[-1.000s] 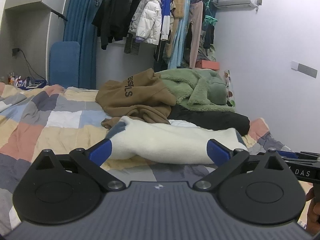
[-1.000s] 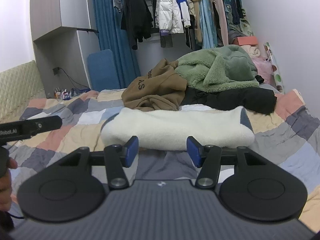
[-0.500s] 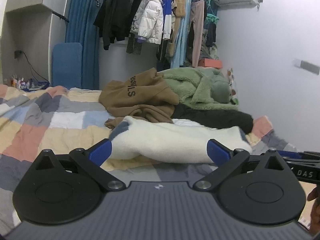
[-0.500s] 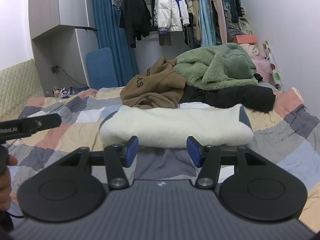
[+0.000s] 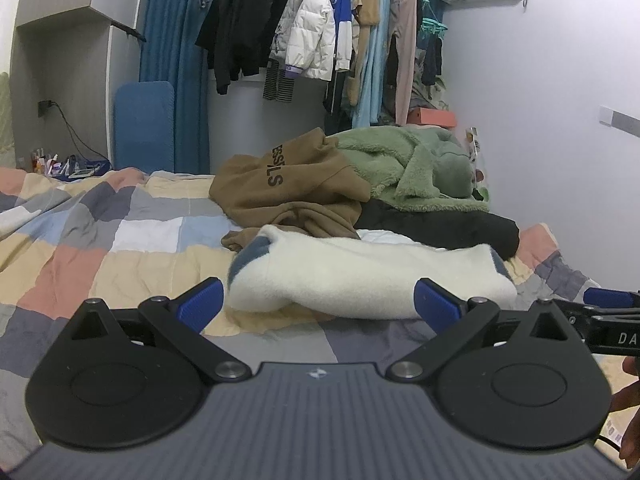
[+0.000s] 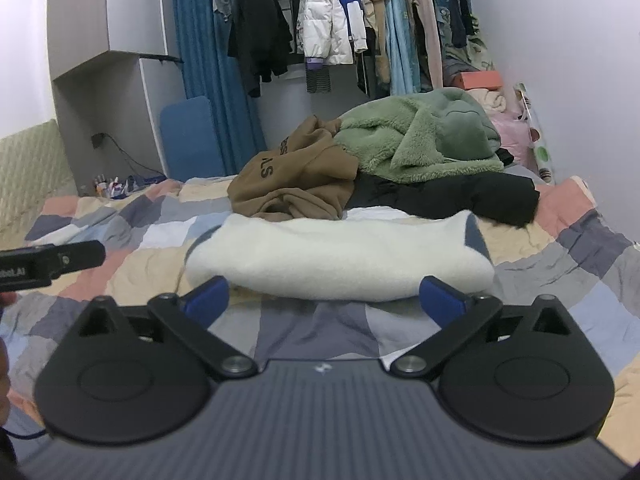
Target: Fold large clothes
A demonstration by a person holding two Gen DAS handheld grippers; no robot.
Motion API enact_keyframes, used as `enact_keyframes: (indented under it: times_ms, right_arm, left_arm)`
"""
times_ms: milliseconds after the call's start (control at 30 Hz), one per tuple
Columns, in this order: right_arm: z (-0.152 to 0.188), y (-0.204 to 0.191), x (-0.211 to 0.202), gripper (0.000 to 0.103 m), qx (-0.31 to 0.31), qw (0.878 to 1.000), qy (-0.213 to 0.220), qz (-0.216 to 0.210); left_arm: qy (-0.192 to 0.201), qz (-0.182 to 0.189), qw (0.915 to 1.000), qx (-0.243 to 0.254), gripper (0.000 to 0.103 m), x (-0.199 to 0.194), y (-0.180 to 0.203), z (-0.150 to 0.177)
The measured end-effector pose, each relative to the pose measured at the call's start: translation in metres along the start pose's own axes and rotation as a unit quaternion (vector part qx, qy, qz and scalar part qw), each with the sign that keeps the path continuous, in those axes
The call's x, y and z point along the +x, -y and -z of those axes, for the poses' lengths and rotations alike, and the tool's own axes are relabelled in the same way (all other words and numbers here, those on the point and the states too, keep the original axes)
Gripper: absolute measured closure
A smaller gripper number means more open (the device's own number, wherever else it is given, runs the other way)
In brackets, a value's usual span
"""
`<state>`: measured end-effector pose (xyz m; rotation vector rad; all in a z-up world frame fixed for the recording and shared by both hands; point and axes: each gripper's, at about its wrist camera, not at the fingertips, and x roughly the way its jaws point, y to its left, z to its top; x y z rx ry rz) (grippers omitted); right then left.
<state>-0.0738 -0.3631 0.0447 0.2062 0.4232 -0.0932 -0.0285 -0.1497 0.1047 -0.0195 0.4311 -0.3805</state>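
While the right gripper (image 6: 324,298) has its jaws opening with nothing between them, the left gripper (image 5: 318,300) stands spread and empty; folded white fleece garment (image 6: 340,256) lies on the patchwork bed (image 6: 132,264) just beyond both (unfolded brown hoodie (image 6: 292,180) behind)

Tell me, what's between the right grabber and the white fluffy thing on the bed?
Nothing but bare checked quilt. The right wrist view shows the right gripper, its jaws opening and empty, just short of the folded white fleece.
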Motion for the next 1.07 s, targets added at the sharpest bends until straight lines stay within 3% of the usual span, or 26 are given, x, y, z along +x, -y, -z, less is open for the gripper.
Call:
enact_keyframes:
  times_ms: [1067]
  right_arm:
    - [-0.006, -0.006, 0.000, 0.000, -0.009, 1.000, 0.000, 0.000]
  left_arm:
    - [0.011, 0.001, 0.9999, 0.000, 0.000, -0.011, -0.002, -0.004]
